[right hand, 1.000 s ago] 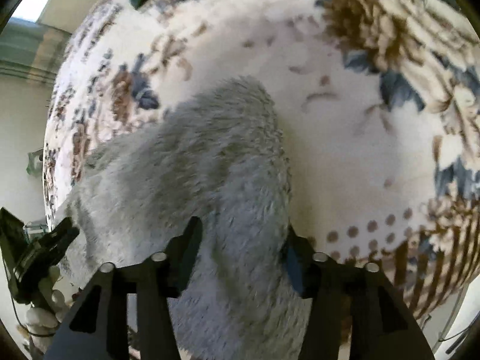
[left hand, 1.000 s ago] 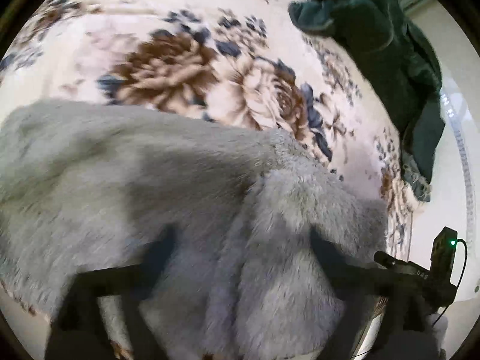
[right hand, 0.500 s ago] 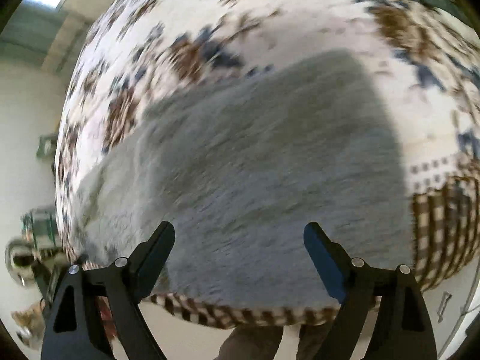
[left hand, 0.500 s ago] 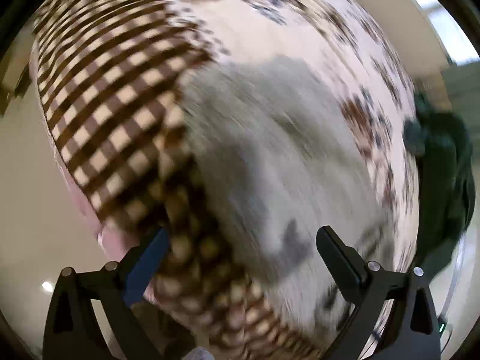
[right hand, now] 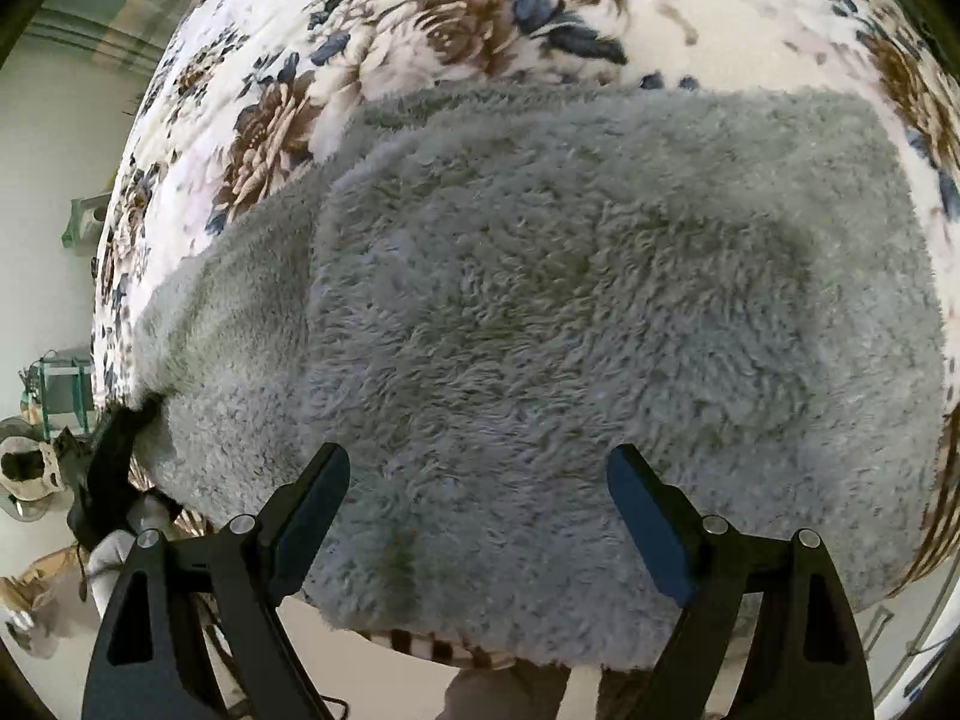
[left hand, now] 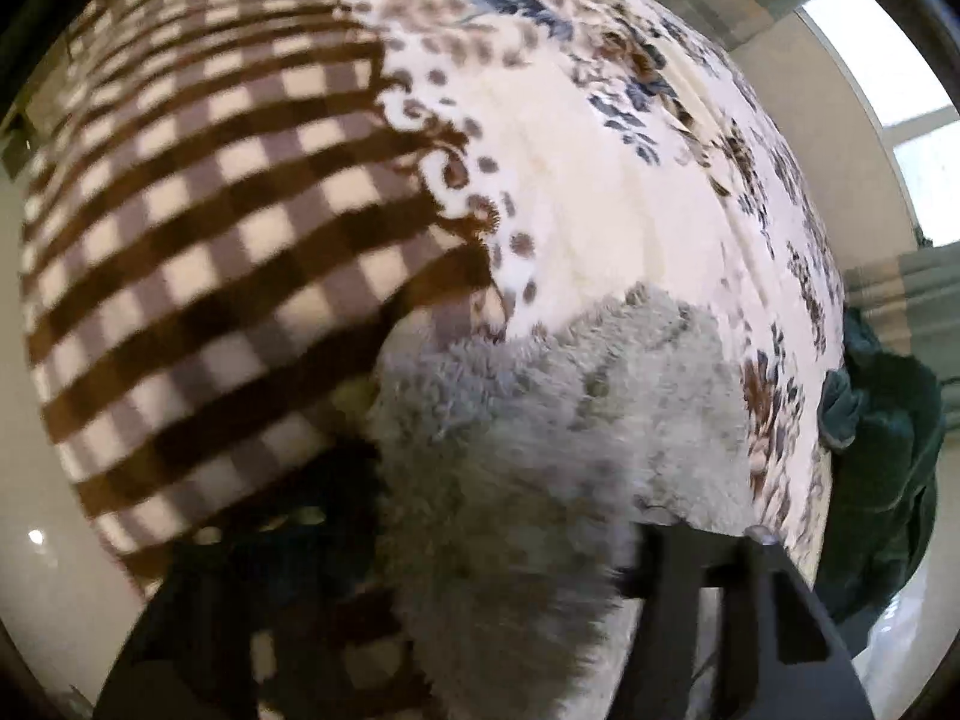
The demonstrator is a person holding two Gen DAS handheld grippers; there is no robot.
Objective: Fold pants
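Observation:
The grey fluffy pants (right hand: 570,300) lie folded on the floral blanket, filling most of the right wrist view. My right gripper (right hand: 478,492) is open and empty, just above the pants' near edge. In the left wrist view a grey fluffy end of the pants (left hand: 540,480) bunches between the fingers of my left gripper (left hand: 498,588), which looks shut on it, lifting it off the blanket. The left gripper also shows at the left edge of the right wrist view (right hand: 114,456), at the pants' left end.
The bed is covered by a floral blanket (right hand: 480,18) with a brown checked border (left hand: 210,240) at its near edge. A dark green garment (left hand: 882,468) lies at the bed's far right side. Floor and furniture show beyond the bed's edge.
My right gripper has let go of the pants, opened and drawn back over the folded pile. My left gripper swung to the pants' end by the checked border and closed on it.

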